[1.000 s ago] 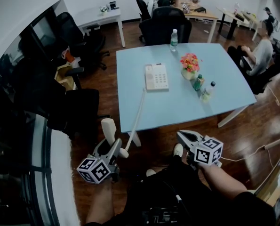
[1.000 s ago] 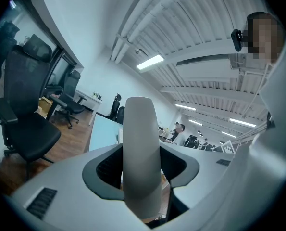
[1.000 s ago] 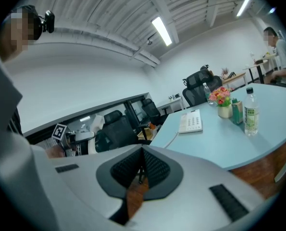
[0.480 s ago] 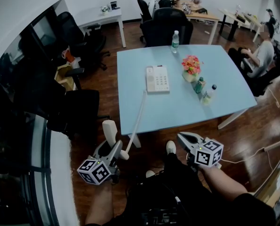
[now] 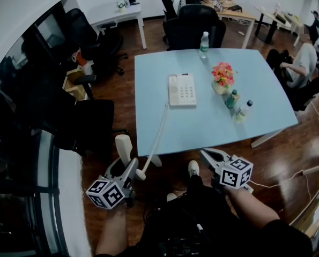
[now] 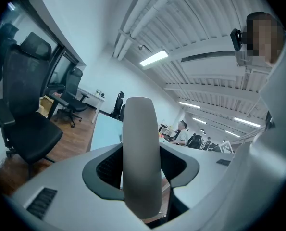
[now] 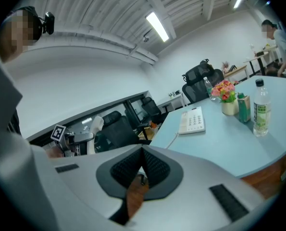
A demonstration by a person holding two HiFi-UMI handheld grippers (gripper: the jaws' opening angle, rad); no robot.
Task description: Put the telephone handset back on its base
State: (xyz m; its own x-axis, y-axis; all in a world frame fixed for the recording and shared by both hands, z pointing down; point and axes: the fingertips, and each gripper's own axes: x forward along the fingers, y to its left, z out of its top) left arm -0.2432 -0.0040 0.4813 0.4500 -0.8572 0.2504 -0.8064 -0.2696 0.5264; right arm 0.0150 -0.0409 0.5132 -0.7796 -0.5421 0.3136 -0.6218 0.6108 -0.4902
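Handset [image 5: 124, 148] held off the table [image 5: 202, 130], base [image 5: 182, 90] waiting
The left gripper [image 5: 129, 167] is clamped on the handset, well apart from the base, with the cord [image 5: 158, 133] strung between; the right gripper [image 5: 205, 155] has its jaws together on nothing, and carrying over and seating remain

We see a pale blue table [image 5: 202, 127], potted flowers [image 5: 222, 77] on it, two bottles [image 5: 242, 110] beside them, black office chairs [image 5: 194, 28] around

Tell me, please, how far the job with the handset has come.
Done: the left gripper grips the handset. In hand: it is off the blue table, before the near edge, cord running to the telephone base. Left: bring it over the base and set it down. The right gripper is shut and empty.
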